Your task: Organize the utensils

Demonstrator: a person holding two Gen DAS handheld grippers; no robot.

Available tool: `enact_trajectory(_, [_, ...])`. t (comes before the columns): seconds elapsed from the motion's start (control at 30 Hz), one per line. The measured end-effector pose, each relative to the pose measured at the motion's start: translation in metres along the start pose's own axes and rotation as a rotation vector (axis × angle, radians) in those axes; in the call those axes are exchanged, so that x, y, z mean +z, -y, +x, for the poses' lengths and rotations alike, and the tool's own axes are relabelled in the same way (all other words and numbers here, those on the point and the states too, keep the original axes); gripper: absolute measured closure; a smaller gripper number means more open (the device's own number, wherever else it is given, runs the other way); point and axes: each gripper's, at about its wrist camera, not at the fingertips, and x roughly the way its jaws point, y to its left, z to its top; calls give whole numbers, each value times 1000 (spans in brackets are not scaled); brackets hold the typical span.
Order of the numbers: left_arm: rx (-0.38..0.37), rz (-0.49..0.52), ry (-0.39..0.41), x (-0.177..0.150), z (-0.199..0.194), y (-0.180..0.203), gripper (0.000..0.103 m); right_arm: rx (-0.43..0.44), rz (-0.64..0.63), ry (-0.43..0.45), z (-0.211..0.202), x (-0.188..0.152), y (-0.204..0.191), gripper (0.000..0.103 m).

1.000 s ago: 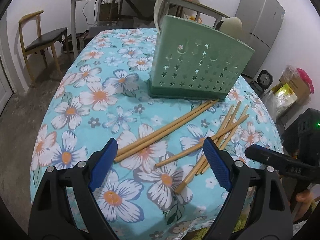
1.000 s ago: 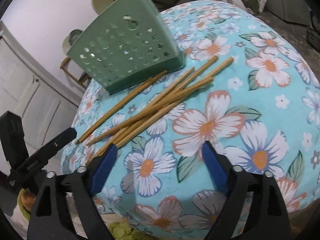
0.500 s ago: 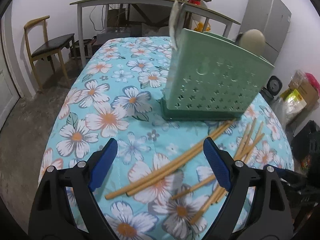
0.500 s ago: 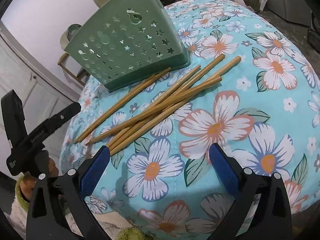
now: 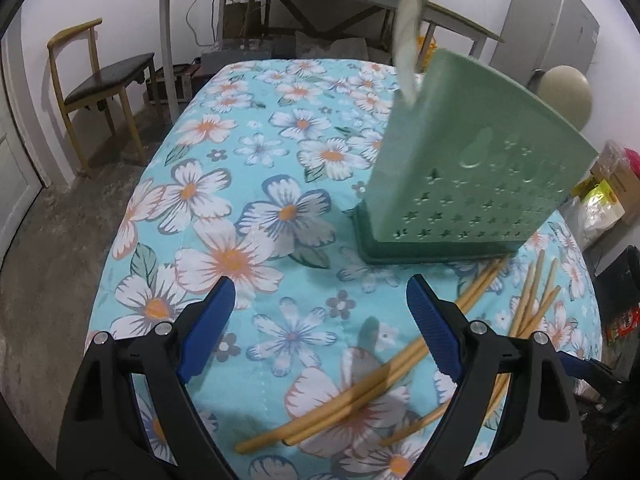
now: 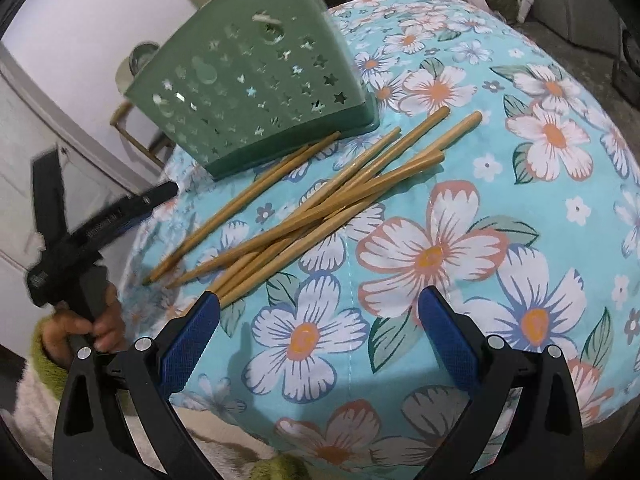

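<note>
The table (image 5: pixel 248 184), covered with a floral cloth, carried a green perforated utensil holder (image 5: pixel 472 184) standing upright. Bamboo chopsticks (image 6: pixel 304 216) lay loose on the cloth directly in front of the holder's base, two touching it. The left gripper (image 5: pixel 320 320) hung over the cloth, jaws wide apart, nothing between them. The right gripper (image 6: pixel 320 332) had just been opening; its jaws stood fully apart and empty, chopstick ends beside its left pad.

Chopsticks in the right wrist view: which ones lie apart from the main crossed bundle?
The pair of chopsticks nearest the green holder, their far ends at its base. The other chopsticks cross in one pile.
</note>
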Motion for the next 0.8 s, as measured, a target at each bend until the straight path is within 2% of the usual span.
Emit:
enact_trajectory(0.17, [37, -24, -61, -7, 13, -11, 18, 14, 34, -1, -2, 0, 3, 6])
enact_trajectory(0.27, [22, -51, -81, -14, 16, -19, 17, 3, 45, 4, -3, -2, 1, 6])
enact_trajectory(0.4, [-4, 5, -107, -21, 16, -16, 8, -14, 56, 11, -4, -5, 0, 6])
enact_trajectory(0.5, [6, 85, -111, -28, 15, -10, 8, -7, 75, 13, -6, -5, 2, 6])
enact_trajectory(0.67, [-62, 57, -103, -30, 8, -19, 8, 6, 87, 27, -7, -6, 4, 6])
enact_trajectory(0.8, [-78, 54, -94, -33, 6, -20, 8, 8, 99, 47, -9, -9, 6, 6])
